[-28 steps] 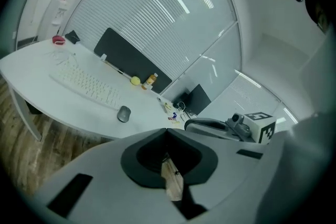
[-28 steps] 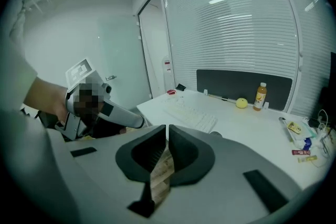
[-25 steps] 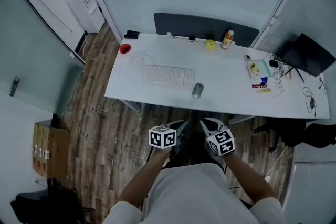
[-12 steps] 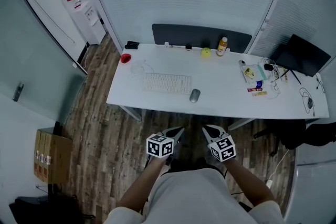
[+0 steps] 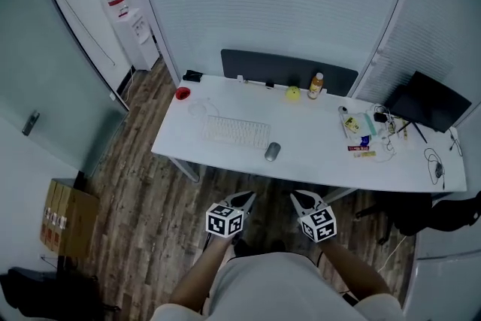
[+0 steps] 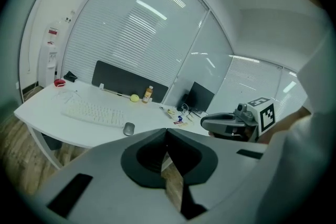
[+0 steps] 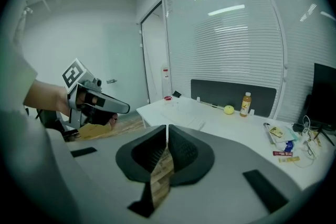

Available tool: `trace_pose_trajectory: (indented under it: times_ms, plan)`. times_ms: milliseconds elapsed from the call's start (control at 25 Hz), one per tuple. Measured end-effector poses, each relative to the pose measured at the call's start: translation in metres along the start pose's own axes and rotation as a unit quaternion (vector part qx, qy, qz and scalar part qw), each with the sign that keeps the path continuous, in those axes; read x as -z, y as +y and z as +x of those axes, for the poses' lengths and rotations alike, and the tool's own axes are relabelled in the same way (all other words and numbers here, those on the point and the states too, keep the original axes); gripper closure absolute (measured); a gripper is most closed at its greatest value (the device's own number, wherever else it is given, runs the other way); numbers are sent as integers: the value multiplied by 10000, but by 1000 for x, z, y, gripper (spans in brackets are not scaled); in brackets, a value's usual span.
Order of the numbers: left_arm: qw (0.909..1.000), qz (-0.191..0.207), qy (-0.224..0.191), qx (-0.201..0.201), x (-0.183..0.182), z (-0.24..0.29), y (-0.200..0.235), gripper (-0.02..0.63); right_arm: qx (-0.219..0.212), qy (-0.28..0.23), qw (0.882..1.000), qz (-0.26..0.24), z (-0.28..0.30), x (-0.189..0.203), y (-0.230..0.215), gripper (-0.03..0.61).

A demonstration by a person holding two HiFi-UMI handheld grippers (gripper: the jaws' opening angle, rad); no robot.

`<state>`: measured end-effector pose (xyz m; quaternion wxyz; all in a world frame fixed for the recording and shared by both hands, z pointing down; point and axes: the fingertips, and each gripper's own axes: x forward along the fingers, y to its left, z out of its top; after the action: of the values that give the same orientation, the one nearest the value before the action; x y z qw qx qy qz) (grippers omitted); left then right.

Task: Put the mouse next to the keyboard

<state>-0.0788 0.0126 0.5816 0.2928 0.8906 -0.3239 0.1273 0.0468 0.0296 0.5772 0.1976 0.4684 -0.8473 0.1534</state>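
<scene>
A grey mouse (image 5: 272, 152) lies on the white desk (image 5: 316, 154), just right of the white keyboard (image 5: 234, 132); the left gripper view shows the same mouse (image 6: 128, 128) beside the keyboard (image 6: 93, 113). Both grippers hang in front of the person's body, well short of the desk and above the wooden floor. My left gripper (image 5: 242, 198) is shut and empty, its jaws meeting tip to tip (image 6: 167, 130). My right gripper (image 5: 302, 198) is shut too, with nothing between its jaws (image 7: 167, 128).
On the desk stand a red cup (image 5: 182, 93), a yellow ball (image 5: 292, 93), an orange bottle (image 5: 316, 85) and cables and small items (image 5: 366, 133) at the right. A dark screen (image 5: 288, 68) backs the desk. A water dispenser (image 5: 134, 30) stands far left, a cardboard box (image 5: 68, 215) lower left.
The view has drawn back from the desk, which now looks smaller and farther. Both grippers stayed shut in front of the body and sit slightly lower in the frame.
</scene>
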Motion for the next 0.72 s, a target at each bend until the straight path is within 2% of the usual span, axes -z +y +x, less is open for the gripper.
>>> trace_pose_trajectory:
  times_ms: [720]
  plan:
    - [9991,270,-208,-235,-13,-19,1,596,-88,-242,9996,-96,4,-22,-4,543]
